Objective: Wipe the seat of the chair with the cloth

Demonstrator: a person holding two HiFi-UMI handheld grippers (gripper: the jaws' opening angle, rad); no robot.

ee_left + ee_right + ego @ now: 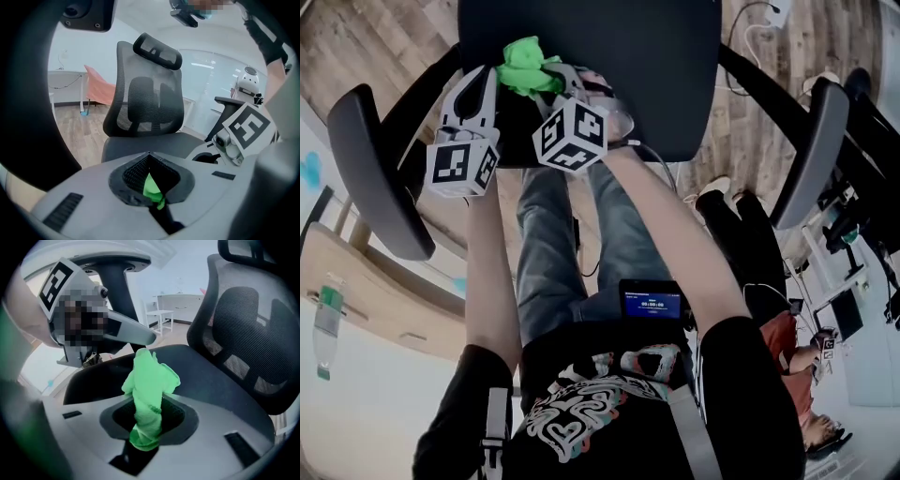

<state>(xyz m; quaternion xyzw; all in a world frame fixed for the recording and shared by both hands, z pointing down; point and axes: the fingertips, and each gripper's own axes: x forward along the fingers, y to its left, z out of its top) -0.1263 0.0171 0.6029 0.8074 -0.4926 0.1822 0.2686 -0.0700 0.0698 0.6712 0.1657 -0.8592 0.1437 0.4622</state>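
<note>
Bright even indoor light; fisheye bending, dark vignetted corners.

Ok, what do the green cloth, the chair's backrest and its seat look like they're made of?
The green cloth looks like soft matte fabric, perhaps microfibre: it bunches and folds limply. The backrest is dark mesh on a rigid frame, likely plastic: shapes behind it show through the weave. The seat is dark, matte and smooth-looking, probably fabric-covered padding, though its texture is too fine to tell.
</note>
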